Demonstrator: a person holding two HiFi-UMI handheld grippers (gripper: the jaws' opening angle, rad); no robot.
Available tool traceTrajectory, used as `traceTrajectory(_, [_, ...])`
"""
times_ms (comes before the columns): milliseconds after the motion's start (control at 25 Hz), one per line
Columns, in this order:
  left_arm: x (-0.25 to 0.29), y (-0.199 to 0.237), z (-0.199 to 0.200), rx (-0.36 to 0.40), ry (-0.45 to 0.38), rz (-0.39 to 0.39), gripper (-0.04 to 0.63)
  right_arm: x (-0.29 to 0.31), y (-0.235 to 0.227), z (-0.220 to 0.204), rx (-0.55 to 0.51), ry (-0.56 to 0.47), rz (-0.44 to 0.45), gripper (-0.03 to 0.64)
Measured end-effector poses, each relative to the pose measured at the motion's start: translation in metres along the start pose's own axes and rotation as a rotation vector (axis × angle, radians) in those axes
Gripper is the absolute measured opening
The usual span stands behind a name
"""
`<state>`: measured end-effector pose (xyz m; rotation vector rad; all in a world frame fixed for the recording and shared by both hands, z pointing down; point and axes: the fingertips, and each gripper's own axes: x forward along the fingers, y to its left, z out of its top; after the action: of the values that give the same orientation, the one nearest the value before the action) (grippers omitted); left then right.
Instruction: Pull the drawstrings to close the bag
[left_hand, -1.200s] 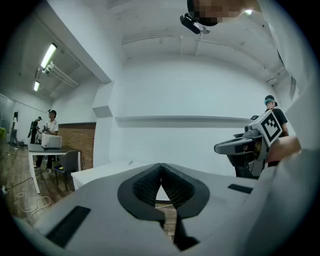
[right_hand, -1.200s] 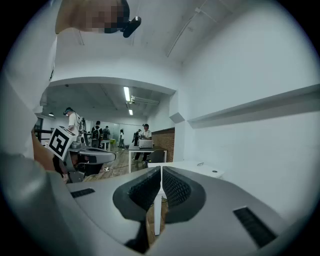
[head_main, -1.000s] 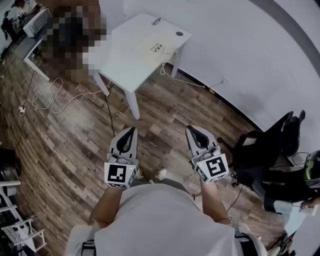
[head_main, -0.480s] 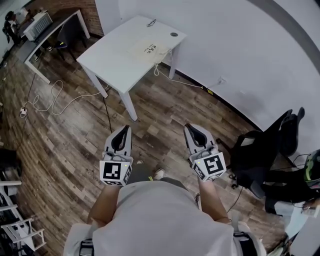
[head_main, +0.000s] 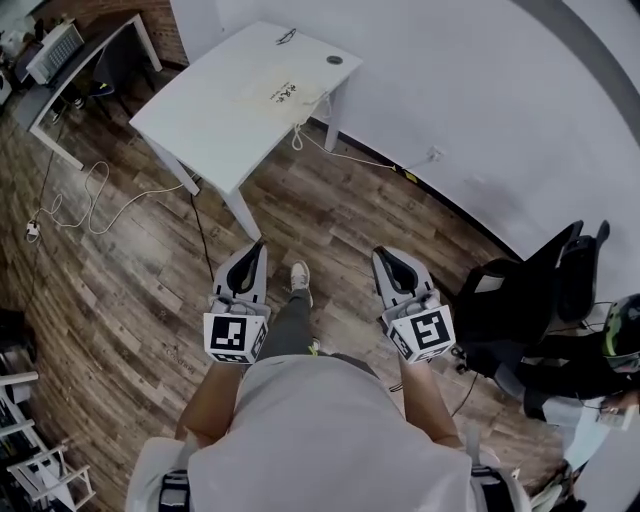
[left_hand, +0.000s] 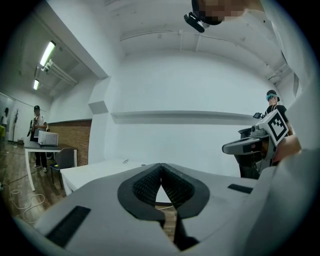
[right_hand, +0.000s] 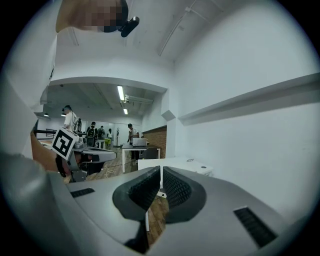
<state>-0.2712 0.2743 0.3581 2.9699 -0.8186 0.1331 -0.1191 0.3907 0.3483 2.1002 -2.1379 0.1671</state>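
Head view: the person stands on the wood-plank floor (head_main: 130, 290), well back from the white table (head_main: 200, 120). One gripper is in each hand, held out in front of the torso, side by side and apart.

Left gripper (head_main: 257, 248): fingers pressed together, tips meeting, nothing between them. The left gripper view agrees: its ribbed black pads (left_hand: 145, 184) close to a point, with only the table top and wall beyond.

Right gripper (head_main: 386, 256): fingers likewise closed on each other and empty. In the right gripper view only a hairline seam shows between the pads (right_hand: 176, 189). Neither gripper touches anything.

The bag (head_main: 284, 93) is cream and flat with dark print. It lies on the table top toward the side nearest the wall, well apart from both grippers. Its drawstrings cannot be made out at this size. A pale cord (head_main: 298, 135) hangs off the table edge just beside it.

Also on the table are a small dark round item (head_main: 333, 60) and a small dark clip-like item (head_main: 287, 38), both past the bag.

Surroundings:
- A black office chair (head_main: 520, 300) stands to the person's right.
- Another person in a helmet (head_main: 615, 345) is at the frame edge beyond the chair.
- A second desk (head_main: 60, 80) stands at upper left.
- A loose white cable (head_main: 75, 205) loops on the floor below that desk.
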Motion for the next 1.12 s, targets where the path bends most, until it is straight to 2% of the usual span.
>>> traceTrajectory(120, [0.045, 0.01, -0.006, -0.008, 0.008, -0.009, 0.017, 0.025, -0.036, 0.001, -0.022, 0.017, -0.016, 0.04])
traceTrajectory(320, [0.134, 0.044, 0.005, -0.015, -0.003, 0.01, 0.017, 0.092, -0.095, 0.01, -0.032, 0.053, -0.021, 0.04])
traceTrajectory(680, [0.288, 0.117, -0.014, -0.071, 0.078, -0.009, 0.017, 0.233, -0.163, 0.017, -0.015, 0.138, 0.017, 0.04])
traceTrajectory(840, [0.331, 0.141, -0.019, -0.066, 0.091, -0.028, 0.017, 0.271, -0.191, 0.027, -0.027, 0.137, -0.008, 0.04])
traceTrajectory(1120, [0.376, 0.168, -0.014, -0.081, 0.094, -0.002, 0.017, 0.316, -0.233, 0.035, -0.019, 0.119, -0.026, 0.04])
